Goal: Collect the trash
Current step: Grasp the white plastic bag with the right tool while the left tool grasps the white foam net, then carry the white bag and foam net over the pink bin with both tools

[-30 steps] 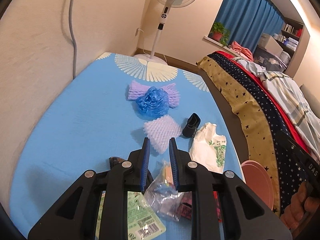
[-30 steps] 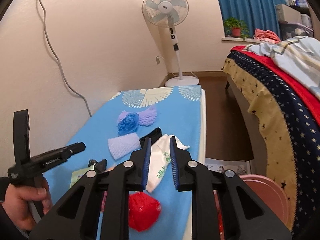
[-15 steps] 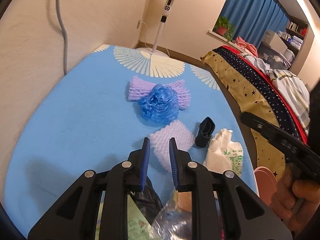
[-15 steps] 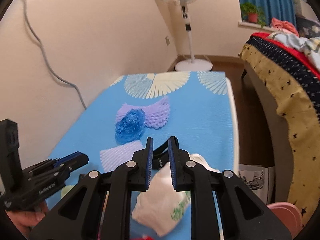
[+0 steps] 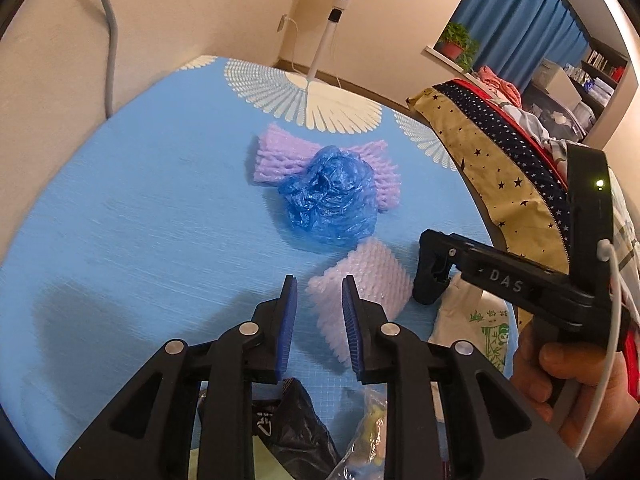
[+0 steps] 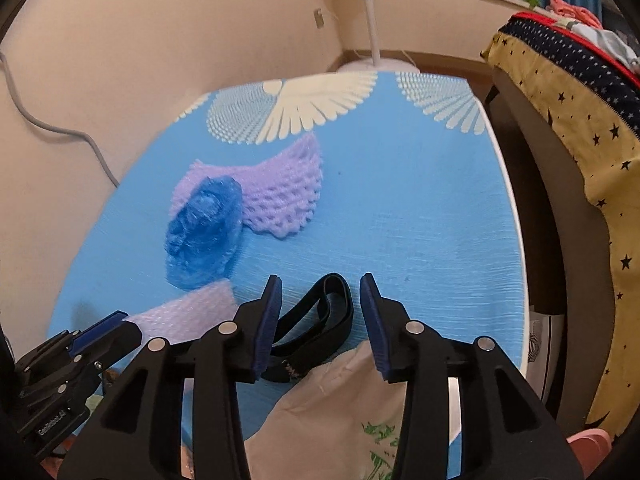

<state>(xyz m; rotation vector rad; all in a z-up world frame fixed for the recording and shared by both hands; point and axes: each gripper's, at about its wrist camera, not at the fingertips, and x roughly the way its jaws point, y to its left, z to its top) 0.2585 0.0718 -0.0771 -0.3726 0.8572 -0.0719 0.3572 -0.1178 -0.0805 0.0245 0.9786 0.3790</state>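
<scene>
Black wrapper (image 5: 296, 432), perhaps, half hidden

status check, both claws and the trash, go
Right claw just opened, empty, over black strap. Left claw open, empty, at pale foam net. Nothing blocking.

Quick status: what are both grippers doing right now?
Left gripper: open, holding nothing, fingers aimed at the pale foam net.
Right gripper: fingers just opened wider, empty, over the black strap.
</scene>
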